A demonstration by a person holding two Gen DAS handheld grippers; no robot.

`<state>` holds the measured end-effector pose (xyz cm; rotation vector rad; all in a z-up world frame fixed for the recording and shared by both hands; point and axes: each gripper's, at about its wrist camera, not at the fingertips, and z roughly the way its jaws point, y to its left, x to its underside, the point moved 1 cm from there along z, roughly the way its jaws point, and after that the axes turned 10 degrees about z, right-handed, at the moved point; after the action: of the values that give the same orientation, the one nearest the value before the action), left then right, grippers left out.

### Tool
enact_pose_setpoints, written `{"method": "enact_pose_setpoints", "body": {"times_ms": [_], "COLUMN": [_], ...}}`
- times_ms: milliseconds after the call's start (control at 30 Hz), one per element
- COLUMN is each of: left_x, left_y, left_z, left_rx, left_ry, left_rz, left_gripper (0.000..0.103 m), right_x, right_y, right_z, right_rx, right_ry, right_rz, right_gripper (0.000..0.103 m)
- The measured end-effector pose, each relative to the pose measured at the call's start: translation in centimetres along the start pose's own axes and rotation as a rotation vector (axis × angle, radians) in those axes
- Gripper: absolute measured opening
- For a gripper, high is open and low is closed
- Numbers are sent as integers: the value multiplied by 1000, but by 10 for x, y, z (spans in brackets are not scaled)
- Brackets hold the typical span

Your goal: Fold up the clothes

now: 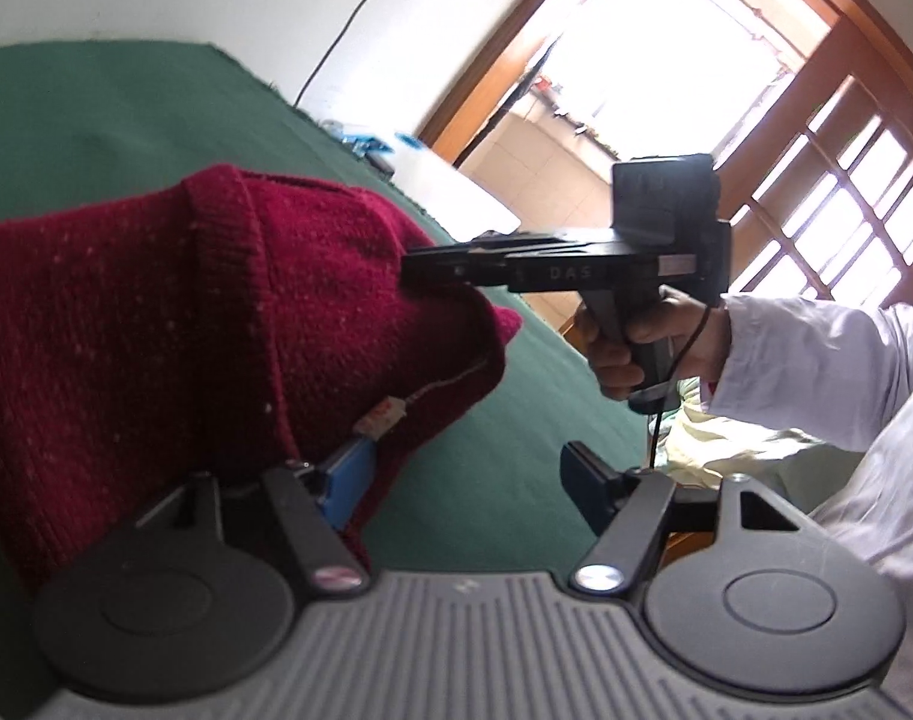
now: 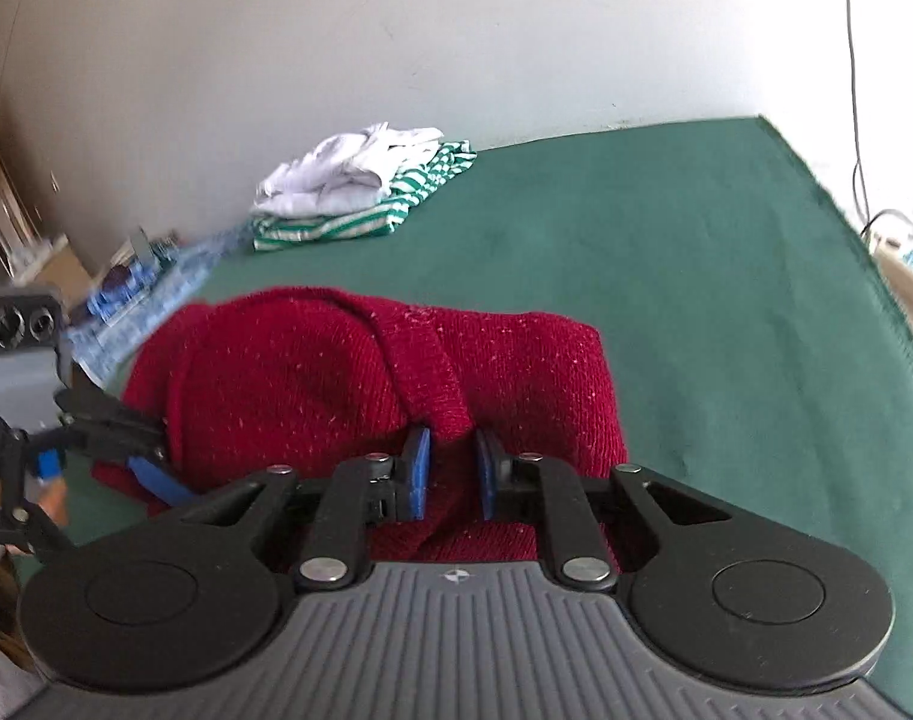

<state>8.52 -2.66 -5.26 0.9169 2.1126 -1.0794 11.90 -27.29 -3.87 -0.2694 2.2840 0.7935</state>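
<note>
A dark red knitted sweater (image 2: 312, 372) lies bunched on the green cloth-covered table (image 2: 696, 276). My right gripper (image 2: 453, 474) is shut on a raised fold of the sweater, which runs between its blue pads (image 2: 417, 474). In the left wrist view that gripper (image 1: 411, 267) pokes into the sweater (image 1: 126, 312) from the right, held by a hand (image 1: 636, 348). My left gripper (image 1: 465, 480) is wide open. The sweater's edge drapes over its left pad (image 1: 351, 480), and the right pad (image 1: 582, 480) stands free over the green cloth. The left gripper (image 2: 102, 468) also shows at the sweater's left edge.
A stack of folded clothes (image 2: 360, 192), white on green-striped, sits at the table's far edge by the wall. A blue patterned cloth (image 2: 144, 294) lies to the left. The person's white sleeve (image 1: 816, 372) is to the right, with a wooden-framed window (image 1: 786, 138) behind.
</note>
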Motion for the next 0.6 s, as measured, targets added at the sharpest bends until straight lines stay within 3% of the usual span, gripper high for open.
{"method": "enact_pose_setpoints", "body": {"times_ms": [67,133,200,267,300,367,433,500,600], "left_x": [-8,-16,-24,-28,-29,-28,-19,-2,19], "left_y": [-10,-27,-40,-40,-37,-16,6,19,24], "left_z": [-10,-25,-42,-55,-60,-60,-49,-39,-33], "left_rx": [-14,-15,-17,-47,-67,-106,-111,-95,-78], "left_ry": [6,-42,-112,-185,-218,-232,-213,-181,-182], "left_rz": [22,65,96,98,93,38,-45,-74,-88], "left_gripper": [71,71,82,95,96,94,89,81,82], "right_x": [-6,-13,-14,-10,-6,3,13,22,36], "right_y": [13,30,33,32,30,26,22,18,12], "right_z": [-6,-13,-34,-46,-44,-39,-33,-28,-21], "right_rx": [11,22,-5,-16,-6,13,32,51,79], "right_ry": [8,8,-66,-91,-82,-64,-46,-28,-6], "right_rz": [-40,-91,-57,-9,2,22,43,64,89], "right_gripper": [16,33,44,44,44,41,27,24,24]}}
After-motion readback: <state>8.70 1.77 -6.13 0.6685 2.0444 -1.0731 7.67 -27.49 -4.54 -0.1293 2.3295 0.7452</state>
